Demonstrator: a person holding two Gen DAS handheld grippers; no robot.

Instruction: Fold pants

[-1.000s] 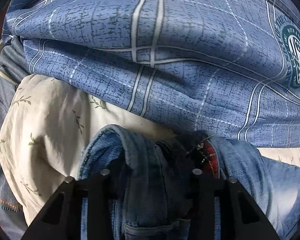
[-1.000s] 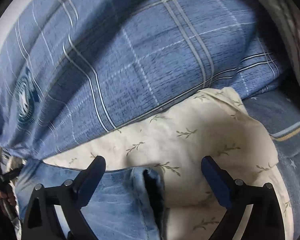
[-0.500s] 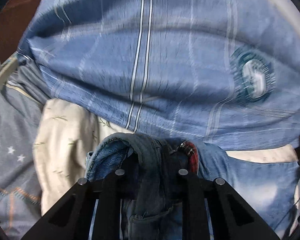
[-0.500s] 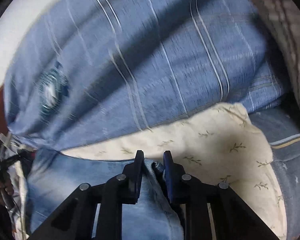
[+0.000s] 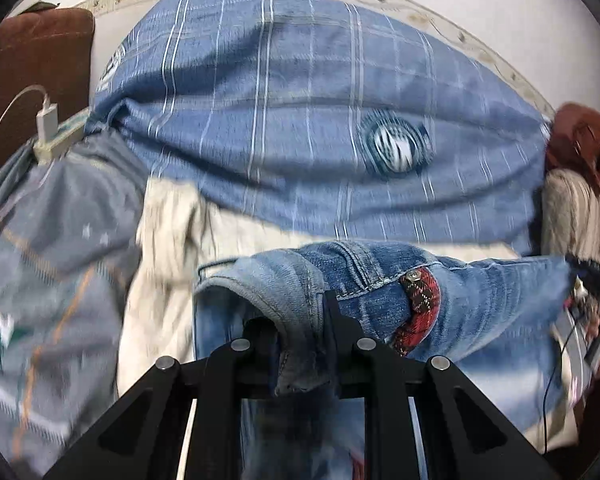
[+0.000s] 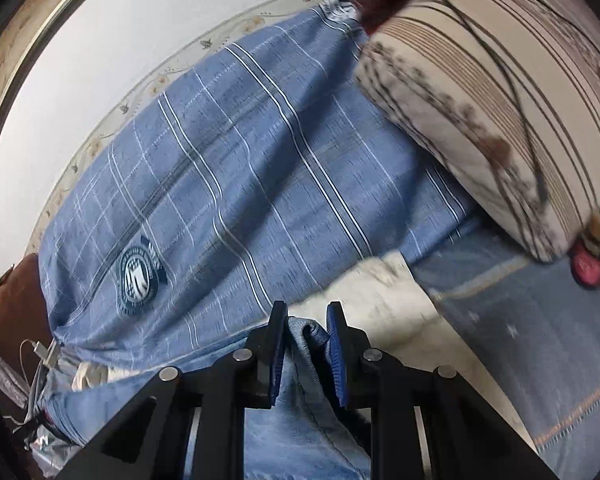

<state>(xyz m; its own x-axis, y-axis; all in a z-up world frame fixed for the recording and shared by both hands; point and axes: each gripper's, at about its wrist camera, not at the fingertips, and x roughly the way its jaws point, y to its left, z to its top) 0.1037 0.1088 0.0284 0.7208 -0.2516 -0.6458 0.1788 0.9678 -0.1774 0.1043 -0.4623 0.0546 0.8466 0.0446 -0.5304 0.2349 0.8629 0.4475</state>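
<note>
Pants (image 5: 440, 304) are now pinched between both pairs of fingers, where a second ago our right gripper (image 6: 307, 354) gaped wide, our left gripper (image 5: 300, 344) clenching the waistband, so we're lifting off the bed for fold 1.

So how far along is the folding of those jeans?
Early. Done: the left gripper and the right gripper are each shut on an edge of the jeans. In hand: the denim hangs between them above the cream sheet. Left: every fold; none shows yet.

light: soft, even – shadows in folds | blur: motion smear, perhaps worst left | edges: fisheye bend, dark vignette
</note>
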